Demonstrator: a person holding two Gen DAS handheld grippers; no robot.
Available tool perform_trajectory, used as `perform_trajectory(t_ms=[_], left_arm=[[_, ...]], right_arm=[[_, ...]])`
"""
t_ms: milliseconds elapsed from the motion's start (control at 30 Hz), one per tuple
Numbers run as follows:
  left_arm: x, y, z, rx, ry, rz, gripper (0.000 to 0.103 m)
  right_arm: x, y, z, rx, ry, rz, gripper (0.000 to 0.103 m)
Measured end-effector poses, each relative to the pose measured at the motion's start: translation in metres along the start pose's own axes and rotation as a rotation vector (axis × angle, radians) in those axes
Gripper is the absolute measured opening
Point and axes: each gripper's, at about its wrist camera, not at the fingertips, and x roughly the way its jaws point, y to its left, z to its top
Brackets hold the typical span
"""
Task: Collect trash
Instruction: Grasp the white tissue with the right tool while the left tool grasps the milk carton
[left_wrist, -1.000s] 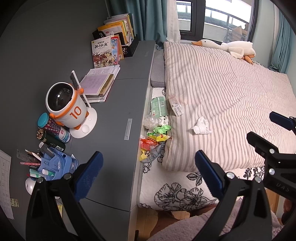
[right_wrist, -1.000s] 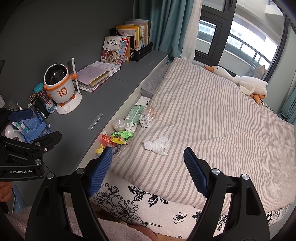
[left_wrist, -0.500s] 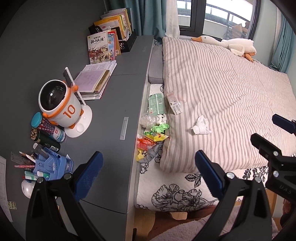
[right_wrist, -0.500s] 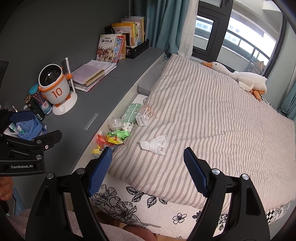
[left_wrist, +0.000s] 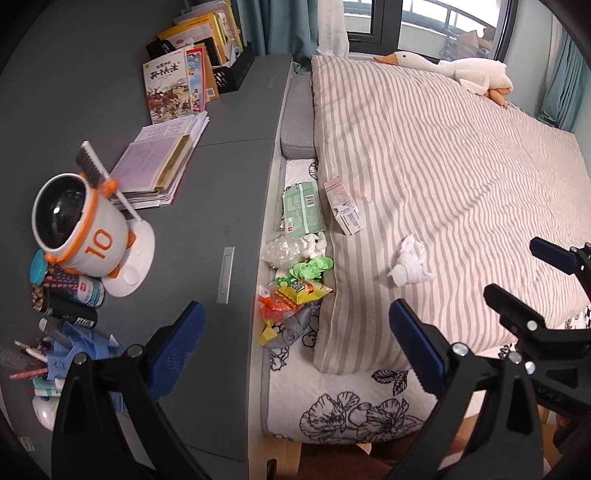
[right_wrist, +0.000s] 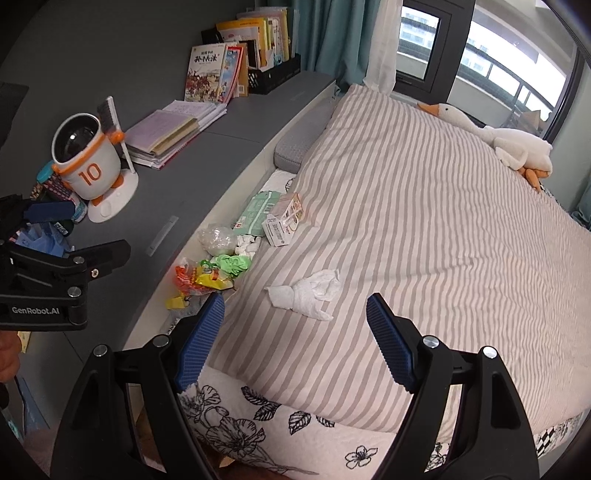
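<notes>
— Where was the trash when you paused?

— Your crumpled tissue (right_wrist: 308, 291) lay on the striped duvet (right_wrist: 424, 229); wrappers (left_wrist: 291, 295) sat in the gap beside the bench (left_wrist: 221, 206).

— And your tongs?

— Left tongs (left_wrist: 295, 347) and right tongs (right_wrist: 295, 343) both gaped, empty. You needed to pinch the tissue's bulk, not the duvet.

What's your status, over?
Both tongs, left and right, open, empty. Crumpled tissue on striped duvet, wrappers beside it, untouched. Path clear.

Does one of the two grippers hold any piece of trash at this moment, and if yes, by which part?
Nothing is held. The left gripper and the right gripper are both open and empty, above the crumpled white tissue on the striped blanket.
</notes>
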Motion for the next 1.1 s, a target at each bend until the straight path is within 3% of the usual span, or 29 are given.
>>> perform_trajectory(t_ms=[533,700,800,1100], left_arm=[[0.159,0.006,0.027,0.038,0.120,-0.021,0.099],[0.189,-0.002,0.043,0.052,0.123,-0.031,0.099],[0.205,-0.009,0.057,0.062,0.121,-0.041,0.099],[0.247,-0.027,0.099,0.056,0.094,-0.083,0.099]], right_arm=[[0.169,-0.012,-0.018,-0.014,0.131,0.035,0.073],[0.204,-0.019,-0.023,-0.005,0.199,0.090,0.029],[0.210,-0.024,-0.017,-0.008,0.180,0.088,0.022],[0.229,-0.061,0.019,0.035,0.115,0.019,0.020]])
